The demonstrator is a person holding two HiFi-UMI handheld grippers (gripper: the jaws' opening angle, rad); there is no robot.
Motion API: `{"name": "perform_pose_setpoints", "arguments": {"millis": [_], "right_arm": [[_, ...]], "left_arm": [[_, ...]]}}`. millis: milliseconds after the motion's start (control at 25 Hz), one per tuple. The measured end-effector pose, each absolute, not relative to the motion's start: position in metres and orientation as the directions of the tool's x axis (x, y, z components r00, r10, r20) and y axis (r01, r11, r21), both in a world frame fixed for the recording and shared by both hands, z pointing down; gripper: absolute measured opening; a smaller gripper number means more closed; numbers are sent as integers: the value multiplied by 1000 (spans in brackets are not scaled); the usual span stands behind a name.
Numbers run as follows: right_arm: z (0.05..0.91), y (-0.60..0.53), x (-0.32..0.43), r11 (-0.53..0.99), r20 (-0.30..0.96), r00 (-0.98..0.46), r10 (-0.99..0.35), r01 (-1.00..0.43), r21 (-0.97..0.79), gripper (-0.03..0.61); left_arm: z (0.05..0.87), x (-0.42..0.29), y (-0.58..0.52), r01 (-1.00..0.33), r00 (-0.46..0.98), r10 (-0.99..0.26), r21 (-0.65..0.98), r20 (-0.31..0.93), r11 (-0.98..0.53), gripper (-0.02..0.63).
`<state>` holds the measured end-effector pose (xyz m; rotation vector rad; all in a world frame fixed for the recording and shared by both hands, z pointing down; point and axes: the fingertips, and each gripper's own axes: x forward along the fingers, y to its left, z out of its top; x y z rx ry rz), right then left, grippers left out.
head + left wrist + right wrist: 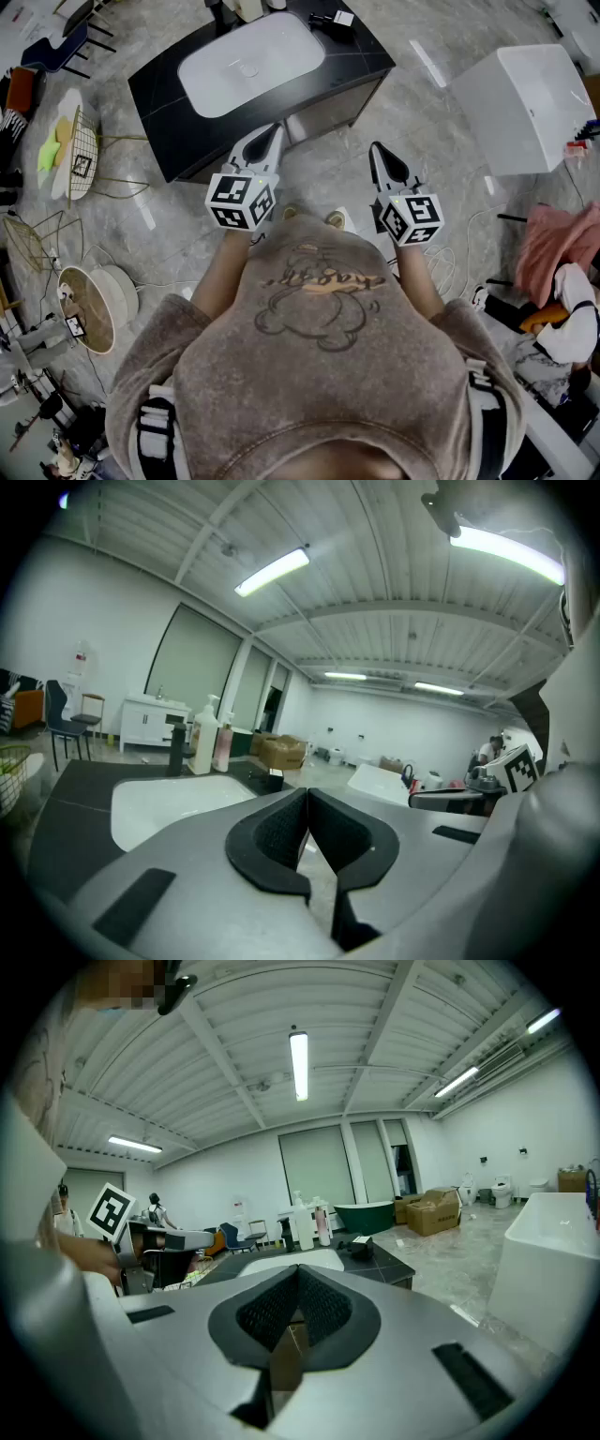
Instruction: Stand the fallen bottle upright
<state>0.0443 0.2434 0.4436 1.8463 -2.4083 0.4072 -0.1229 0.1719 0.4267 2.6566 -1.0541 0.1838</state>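
A black counter [178, 94] with a white sink [248, 61] stands on the floor ahead of me. At its far edge a white pump bottle [204, 735] and a pink bottle [223, 742] stand upright beside a black tap [176, 747]. A small dark object with a white end [333, 21] lies on the counter's far right corner; what it is I cannot tell. My left gripper [275, 129] and right gripper [376, 147] hover in front of the counter, short of it. Both are shut and hold nothing. The left gripper view [307, 799] and right gripper view [298, 1274] show the jaws meeting at the tips.
A white freestanding tub [530, 103] stands to the right, with pink cloth [562, 234] and clutter nearer me. Wire stools and round baskets [75, 141] crowd the left side. Cables lie on the floor by my feet. Cardboard boxes [433, 1209] sit far behind.
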Motion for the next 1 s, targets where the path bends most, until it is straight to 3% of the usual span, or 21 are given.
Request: {"name": "perform_pose_setpoints", "arguments": {"millis": [1000], "right_arm": [[452,182,26,147,198,-187,-962,-968,-202,-2]], "left_arm": [[432,-123,96,-603,797,-572,189,194,-775,20]]}}
